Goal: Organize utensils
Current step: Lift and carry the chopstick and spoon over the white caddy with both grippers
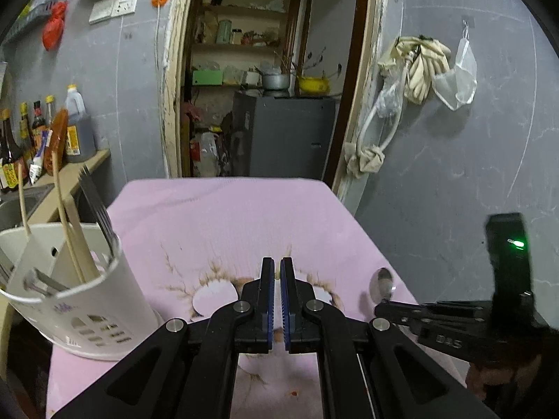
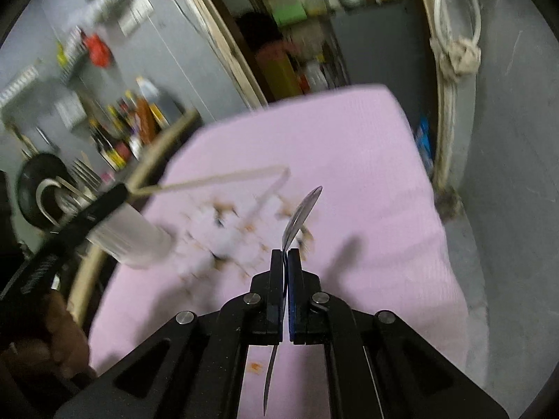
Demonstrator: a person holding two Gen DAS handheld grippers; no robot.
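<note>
A white utensil holder (image 1: 70,300) stands at the left of the pink cloth (image 1: 223,216), with chopsticks (image 1: 66,223), forks and other utensils in it. My left gripper (image 1: 277,265) is shut over the cloth, right of the holder; in the blurred right wrist view it holds a thin light chopstick (image 2: 223,176). My right gripper (image 2: 287,253) is shut on a metal spoon (image 2: 300,214), bowl forward, above the cloth. The spoon bowl (image 1: 381,284) shows in the left wrist view at the right. The holder (image 2: 129,241) is blurred at the left.
A counter at the left carries sauce bottles (image 1: 75,125) and a sink (image 1: 21,206). An open doorway (image 1: 265,80) to a pantry lies beyond the table. Rags and bags (image 1: 419,66) hang on the grey wall at the right. The cloth has brown stains (image 1: 216,279).
</note>
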